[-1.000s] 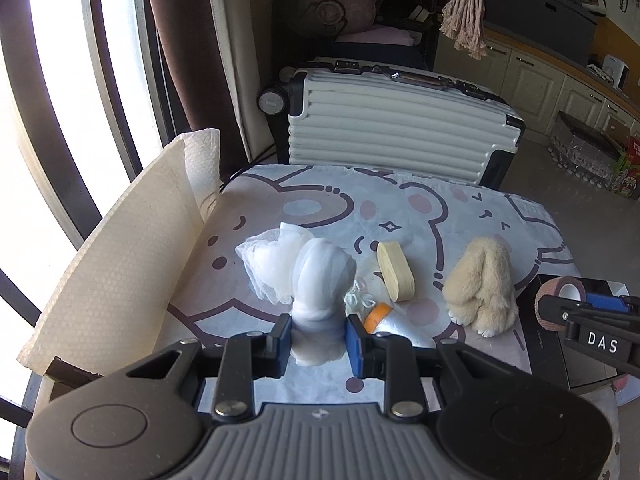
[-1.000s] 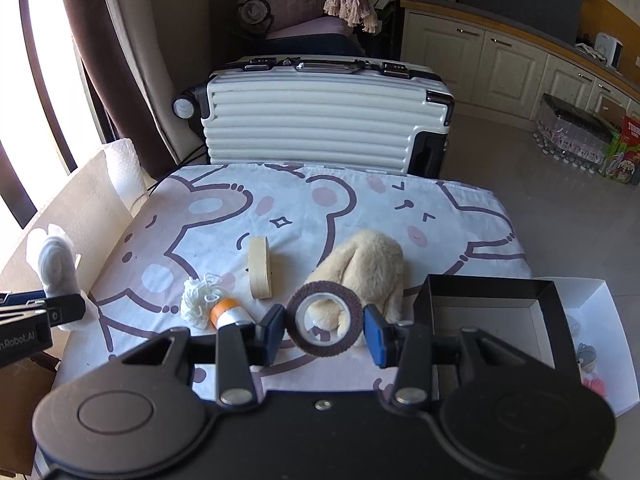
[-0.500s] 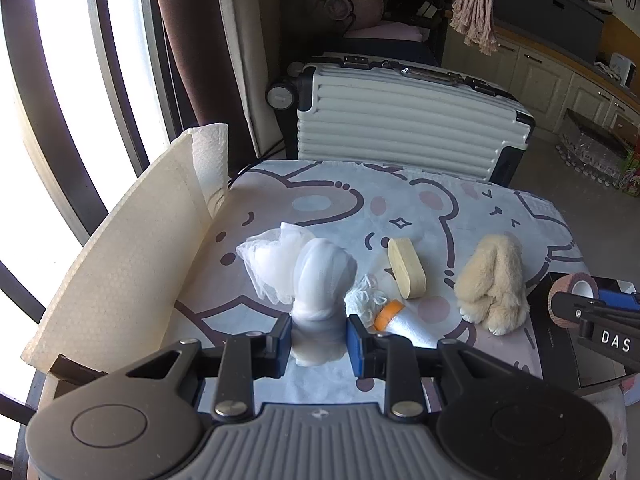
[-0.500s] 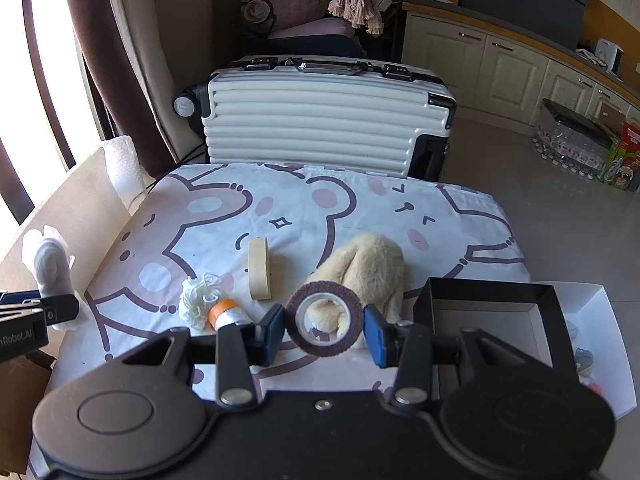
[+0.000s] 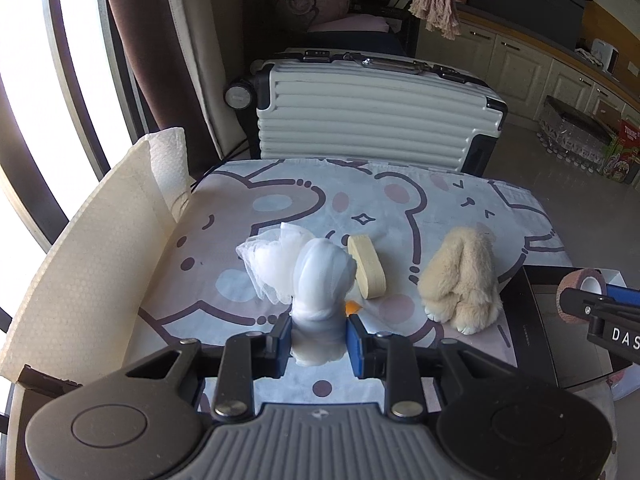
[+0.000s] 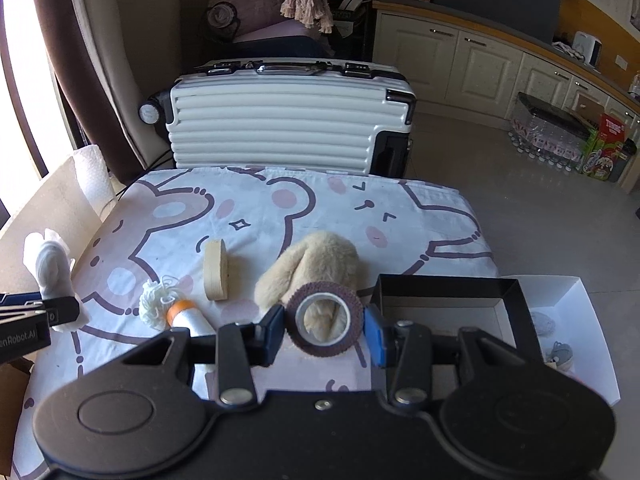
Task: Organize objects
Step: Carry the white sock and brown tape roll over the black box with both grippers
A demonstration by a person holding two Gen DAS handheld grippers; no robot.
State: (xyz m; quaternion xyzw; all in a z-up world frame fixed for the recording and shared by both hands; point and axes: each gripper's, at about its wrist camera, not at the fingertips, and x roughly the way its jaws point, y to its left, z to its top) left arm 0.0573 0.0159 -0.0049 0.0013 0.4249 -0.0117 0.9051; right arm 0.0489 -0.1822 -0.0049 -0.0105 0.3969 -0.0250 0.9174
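My left gripper [image 5: 318, 340] is shut on a white mesh bundle [image 5: 316, 280] and holds it above the bear-print cloth [image 5: 280, 208]. It also shows at the left of the right wrist view [image 6: 50, 268]. My right gripper [image 6: 325, 330] is shut on a brown tape roll [image 6: 325, 326], held beside the open black box [image 6: 452, 304]. The roll also shows at the right of the left wrist view [image 5: 580, 294]. On the cloth lie a beige plush toy [image 6: 316, 268], a tan tape roll [image 6: 215, 274] on edge, and an orange-capped tube with white string [image 6: 176, 312].
A white ribbed suitcase [image 6: 288, 124] stands behind the table. A bubble-wrap-lined carton [image 5: 92, 264] stands at the left edge. A white box [image 6: 560, 320] with small items sits right of the black box. Cabinets [image 6: 500, 64] line the far right.
My left gripper has swung to the right with the mesh bundle, which now hides most of the orange-capped tube. My right gripper has held nearly still with the brown tape roll.
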